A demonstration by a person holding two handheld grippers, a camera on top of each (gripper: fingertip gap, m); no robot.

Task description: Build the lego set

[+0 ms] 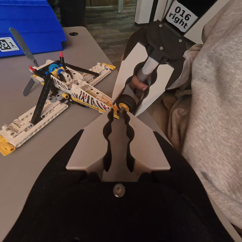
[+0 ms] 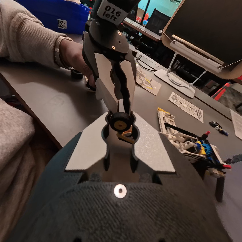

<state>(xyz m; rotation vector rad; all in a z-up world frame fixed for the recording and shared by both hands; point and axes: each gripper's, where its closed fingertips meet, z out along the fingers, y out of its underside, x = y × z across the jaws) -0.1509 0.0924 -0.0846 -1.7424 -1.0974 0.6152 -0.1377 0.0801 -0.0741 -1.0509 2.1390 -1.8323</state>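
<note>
A white, black and yellow lego plane (image 1: 73, 90) with zebra stripes lies on the grey table (image 1: 39, 163); its tail points at me. My left gripper (image 1: 118, 112) is shut on the yellow tail end, where a short axle pin (image 1: 122, 111) sticks out. My right gripper (image 2: 120, 115) is shut on a black wheel with a yellow hub (image 2: 120, 121) and holds it at that axle. In the left wrist view the right gripper (image 1: 125, 104) comes down from the upper right around the wheel (image 1: 129, 101). The plane's front (image 2: 189, 145) shows in the right wrist view.
A blue bin (image 1: 30, 26) stands at the table's back. A sticker sheet (image 2: 186, 106), a booklet (image 2: 148, 81), a monitor stand (image 2: 175, 81), small loose parts (image 2: 218, 127) and a spare tyre (image 2: 77, 74) lie around. A person's sweater (image 1: 216, 91) fills the right side. Less than 4 cm separates the two grippers' tips.
</note>
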